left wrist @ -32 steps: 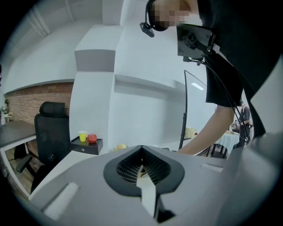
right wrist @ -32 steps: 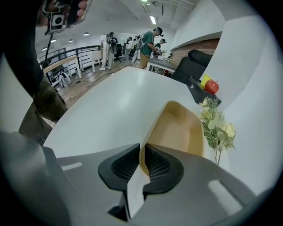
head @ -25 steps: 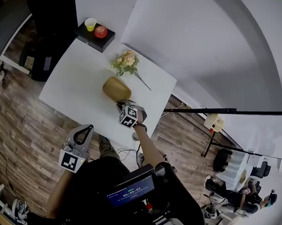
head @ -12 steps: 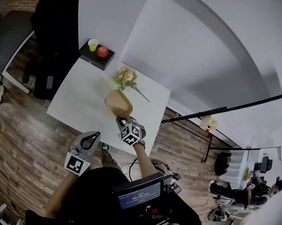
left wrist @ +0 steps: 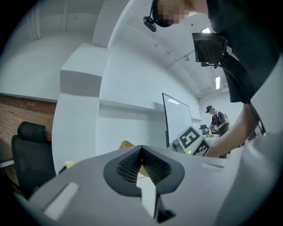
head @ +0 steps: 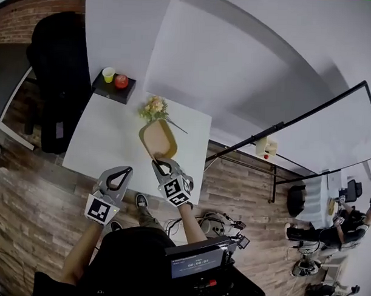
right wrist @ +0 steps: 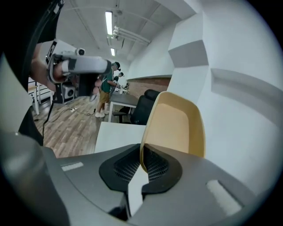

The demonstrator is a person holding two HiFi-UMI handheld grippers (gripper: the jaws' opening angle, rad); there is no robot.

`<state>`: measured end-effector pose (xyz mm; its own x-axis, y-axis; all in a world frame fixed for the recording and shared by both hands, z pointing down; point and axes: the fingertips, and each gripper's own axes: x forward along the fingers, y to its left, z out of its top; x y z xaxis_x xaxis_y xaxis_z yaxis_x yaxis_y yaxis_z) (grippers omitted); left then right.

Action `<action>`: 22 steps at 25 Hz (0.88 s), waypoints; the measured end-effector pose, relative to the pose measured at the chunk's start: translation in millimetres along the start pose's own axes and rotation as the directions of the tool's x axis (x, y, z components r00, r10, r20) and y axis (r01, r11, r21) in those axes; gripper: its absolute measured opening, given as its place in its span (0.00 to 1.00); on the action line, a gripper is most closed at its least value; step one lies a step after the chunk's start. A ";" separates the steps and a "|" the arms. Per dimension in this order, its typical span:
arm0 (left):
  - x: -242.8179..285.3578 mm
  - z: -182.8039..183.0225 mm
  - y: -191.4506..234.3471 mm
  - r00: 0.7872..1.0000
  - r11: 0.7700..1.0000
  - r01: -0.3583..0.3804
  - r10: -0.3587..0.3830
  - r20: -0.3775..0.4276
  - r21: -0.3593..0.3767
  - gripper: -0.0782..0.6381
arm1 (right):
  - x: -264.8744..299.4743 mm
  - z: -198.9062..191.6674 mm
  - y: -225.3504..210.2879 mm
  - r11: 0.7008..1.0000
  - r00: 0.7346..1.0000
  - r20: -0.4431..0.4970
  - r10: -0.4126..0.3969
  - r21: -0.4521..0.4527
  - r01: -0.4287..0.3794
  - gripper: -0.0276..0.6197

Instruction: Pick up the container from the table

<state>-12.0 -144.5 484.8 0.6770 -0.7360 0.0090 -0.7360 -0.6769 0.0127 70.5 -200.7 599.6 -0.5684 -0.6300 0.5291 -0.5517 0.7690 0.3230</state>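
Right tongs (right wrist: pixel 142 152) are clamped on the near rim of the tan container (right wrist: pixel 177 128), the thin wall pinched between the ribbed pads. Left tongs (left wrist: pixel 141 148) are closed on nothing and hang just off the near edge of the white tabletop (head: pixel 107 141).

A second ago the container lay low on the tabletop beside the flowers (head: pixel 153 107). Now it stands tipped up on its held rim with its hollow side showing, and in the right gripper view the tabletop sits below and to its left. It looks clear of the surface, so the pick-up seems essentially done.

At the far left corner of the tabletop, a black tray (head: pixel 111 90) carries a yellow cup (head: pixel 108 74) and a red apple (head: pixel 121 81). A black chair (head: pixel 54 67) stands left of the tabletop on wood flooring (head: pixel 26 199), with white walls behind.
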 end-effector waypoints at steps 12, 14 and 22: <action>-6.5 41.1 -3.8 0.994 0.995 0.050 -0.059 0.097 0.091 0.11 | -101.8 88.5 -9.3 0.977 0.951 0.250 -0.183 0.156 0.147 0.09; -11.1 44.1 -3.9 0.991 0.994 0.046 -0.058 0.118 0.101 0.11 | -116.5 101.2 -6.2 0.971 0.937 0.281 -0.205 0.177 0.159 0.09; -24.6 56.8 -6.2 0.989 0.995 0.038 -0.052 0.142 0.096 0.11 | -145.6 127.7 16.6 0.970 0.911 0.349 -0.222 0.175 0.169 0.09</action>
<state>-24.3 -123.1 427.7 0.7067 -0.6948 -0.1334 -0.7066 -0.7027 -0.0832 66.1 -110.1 427.8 -0.6081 -0.7820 0.1365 -0.7381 0.6203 0.2654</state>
